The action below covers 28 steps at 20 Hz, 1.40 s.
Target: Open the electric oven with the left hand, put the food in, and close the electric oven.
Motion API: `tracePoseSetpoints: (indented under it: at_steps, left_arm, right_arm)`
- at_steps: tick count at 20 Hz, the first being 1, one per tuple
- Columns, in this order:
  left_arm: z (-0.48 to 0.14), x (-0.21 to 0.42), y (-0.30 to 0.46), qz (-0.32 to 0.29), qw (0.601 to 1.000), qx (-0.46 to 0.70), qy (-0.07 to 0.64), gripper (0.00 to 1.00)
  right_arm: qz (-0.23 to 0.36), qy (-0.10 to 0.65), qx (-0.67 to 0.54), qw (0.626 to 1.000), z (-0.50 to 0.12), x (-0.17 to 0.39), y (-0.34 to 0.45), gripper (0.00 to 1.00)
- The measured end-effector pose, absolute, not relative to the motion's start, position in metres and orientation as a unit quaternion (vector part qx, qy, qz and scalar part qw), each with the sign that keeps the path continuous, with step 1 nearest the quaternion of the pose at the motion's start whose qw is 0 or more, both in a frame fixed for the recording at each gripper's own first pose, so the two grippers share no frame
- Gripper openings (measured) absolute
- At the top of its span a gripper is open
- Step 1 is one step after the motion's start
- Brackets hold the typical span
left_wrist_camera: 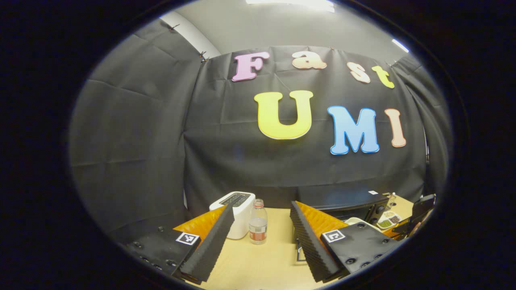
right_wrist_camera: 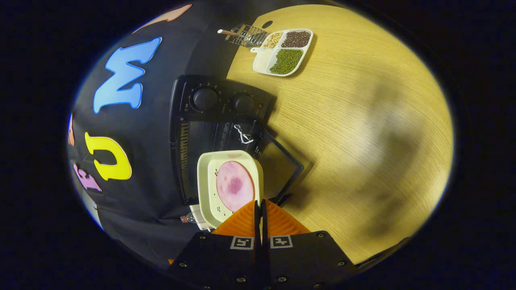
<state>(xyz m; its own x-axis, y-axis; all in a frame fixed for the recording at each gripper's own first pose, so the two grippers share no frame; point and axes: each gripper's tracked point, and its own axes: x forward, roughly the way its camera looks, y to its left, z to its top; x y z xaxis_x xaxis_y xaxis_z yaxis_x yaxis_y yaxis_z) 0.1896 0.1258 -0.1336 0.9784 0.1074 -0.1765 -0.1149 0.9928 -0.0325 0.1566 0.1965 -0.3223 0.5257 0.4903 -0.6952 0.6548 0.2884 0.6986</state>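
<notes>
The electric oven [right_wrist_camera: 217,133] already stands open: its door [right_wrist_camera: 282,165] hangs down flat over the desk [right_wrist_camera: 363,141], so the opening step looks done. The right hand-held gripper [right_wrist_camera: 260,209] is clenched on the near edge of a pale plate [right_wrist_camera: 207,181] that carries the food [right_wrist_camera: 235,186], a pink round slice, and the plate sits just ahead of the fingers, in front of the oven's mouth and over the hinge side of the door. I judge the loading step to be under way and not finished; sliding the plate in, letting go and shutting the door are left.

The left hand-held gripper [left_wrist_camera: 262,241] is released, jaws wide apart with nothing between them, held above the desk and pointing toward the booth wall. Ahead of it stand a white toaster [left_wrist_camera: 238,213] and a small bottle [left_wrist_camera: 258,221]; the oven lies off to its right, near the edge of the left gripper view.

Hard to judge: whether the plate already rests on the rack or is still in the air (the fisheye flattens depth). The oven's interior is dark and partly covered by the plate. Beyond the oven, a divided tray of beans [right_wrist_camera: 282,50] is clear enough, but the wire object beside it is too small to identify.
</notes>
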Motion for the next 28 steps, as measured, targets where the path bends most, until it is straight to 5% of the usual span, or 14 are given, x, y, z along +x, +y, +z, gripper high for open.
tracePoseSetpoints:
  at_steps: [7, 8, 18, 28]
  left_arm:
    - [-0.139, 0.188, 0.156, 0.060, 0.994, -0.020, 0.088, 0.91]
    - [-0.140, 0.186, 0.161, 0.062, 0.994, -0.018, 0.090, 0.99]
    - [-0.148, 0.167, 0.204, 0.096, 0.990, -0.012, 0.104, 0.95]
    - [-0.153, 0.156, 0.219, 0.122, 0.986, -0.010, 0.112, 0.95]
  right_arm:
    - [-0.116, 0.454, 0.618, 0.631, -0.333, 0.200, 0.220, 0.01]
    - [-0.125, 0.448, 0.627, 0.625, -0.333, 0.206, 0.223, 0.01]
    - [-0.189, 0.406, 0.677, 0.584, -0.347, 0.252, 0.236, 0.01]
    - [-0.159, 0.377, 0.710, 0.573, -0.345, 0.281, 0.255, 0.04]
